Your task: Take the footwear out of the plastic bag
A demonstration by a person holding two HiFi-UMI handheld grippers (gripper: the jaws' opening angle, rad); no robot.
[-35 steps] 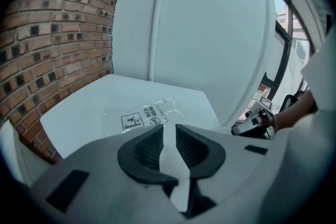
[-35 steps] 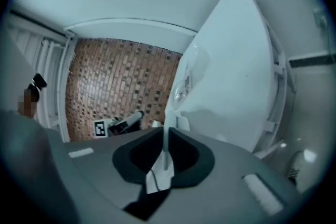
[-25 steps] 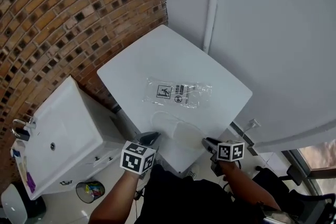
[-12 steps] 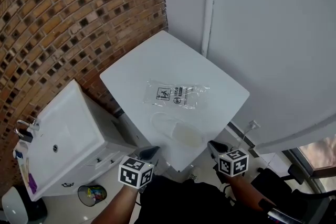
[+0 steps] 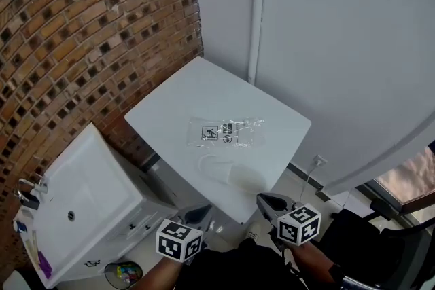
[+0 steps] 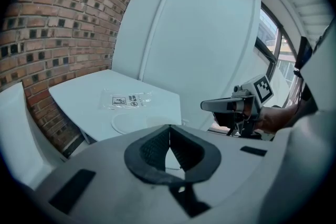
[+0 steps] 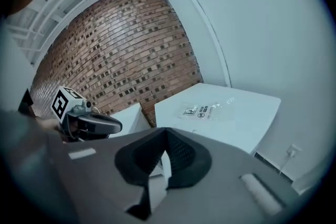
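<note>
One white table (image 5: 170, 102) stands by a brick wall (image 5: 81, 30) and one sink cabinet (image 5: 88, 193). On it lie one plastic bag (image 5: 224, 133) and, just beside it, one white slipper (image 5: 231, 172), nothing covering them. Left gripper (image 5: 200, 212) is clenched empty; right gripper (image 5: 262, 200) has just closed on nothing

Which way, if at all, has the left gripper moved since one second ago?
Yes. The left gripper has drawn back from the table: it reached the near edge beside the slipper, and now hangs clear of it, nearer the person.
</note>
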